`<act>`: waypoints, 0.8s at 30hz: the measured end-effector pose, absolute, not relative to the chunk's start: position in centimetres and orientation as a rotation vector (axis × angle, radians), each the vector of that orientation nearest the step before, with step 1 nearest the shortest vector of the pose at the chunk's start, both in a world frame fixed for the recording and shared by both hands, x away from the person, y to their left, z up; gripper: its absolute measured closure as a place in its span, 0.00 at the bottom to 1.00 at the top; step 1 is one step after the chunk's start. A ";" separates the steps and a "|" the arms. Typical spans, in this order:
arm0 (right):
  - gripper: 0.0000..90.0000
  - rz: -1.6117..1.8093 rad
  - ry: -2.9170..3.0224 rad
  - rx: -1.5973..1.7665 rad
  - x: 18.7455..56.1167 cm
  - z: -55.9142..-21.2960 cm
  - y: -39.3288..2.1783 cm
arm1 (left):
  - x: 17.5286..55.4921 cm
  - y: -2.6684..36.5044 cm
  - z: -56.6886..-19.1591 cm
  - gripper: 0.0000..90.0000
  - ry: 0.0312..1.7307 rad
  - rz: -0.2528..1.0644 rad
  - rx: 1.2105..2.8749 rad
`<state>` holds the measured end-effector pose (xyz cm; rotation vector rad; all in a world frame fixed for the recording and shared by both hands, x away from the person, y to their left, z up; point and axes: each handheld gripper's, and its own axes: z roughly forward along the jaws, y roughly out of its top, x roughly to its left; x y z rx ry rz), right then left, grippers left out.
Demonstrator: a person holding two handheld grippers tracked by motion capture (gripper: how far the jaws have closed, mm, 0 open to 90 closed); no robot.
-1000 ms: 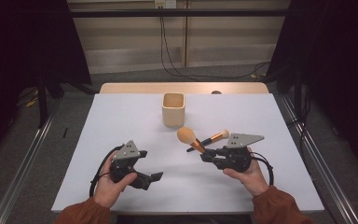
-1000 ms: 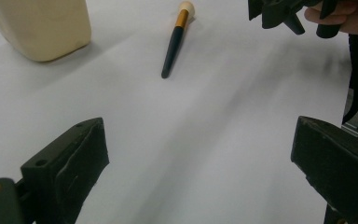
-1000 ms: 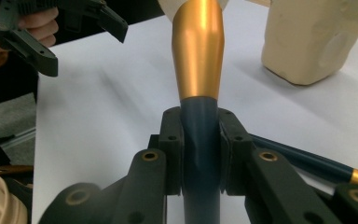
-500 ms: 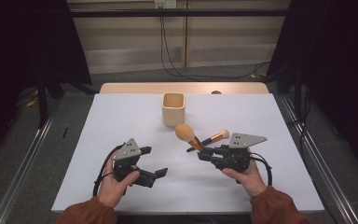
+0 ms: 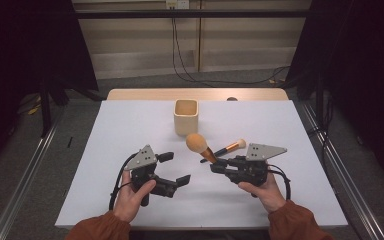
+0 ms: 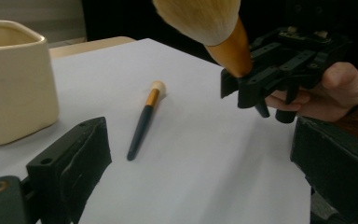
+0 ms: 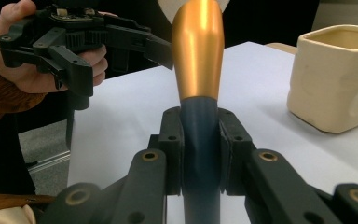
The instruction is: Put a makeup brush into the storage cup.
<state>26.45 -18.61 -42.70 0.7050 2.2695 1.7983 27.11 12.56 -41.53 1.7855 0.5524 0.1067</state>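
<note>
A large powder brush with a tan head, gold ferrule and dark blue handle is held tilted up off the white table. My right gripper is shut on its handle. A small slim brush lies flat on the table just behind it. A cream square cup stands upright at the table's middle back. My left gripper hovers left of the brush head, its jaws open and nothing between them.
A wooden strip borders the table's far edge. Metal rails run along the floor on both sides. Cables hang at the back wall. Bare table surface lies left of the cup and along the front edge.
My left gripper has shifted a little to the right and back, closer to the brush head. The right gripper and its brush have stayed in place.
</note>
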 end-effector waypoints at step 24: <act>0.83 1.809 2.304 0.662 26.3 -42.7 -17.9 | 28.4 8.4 -41.0 0.06 0.468 0.035 1.755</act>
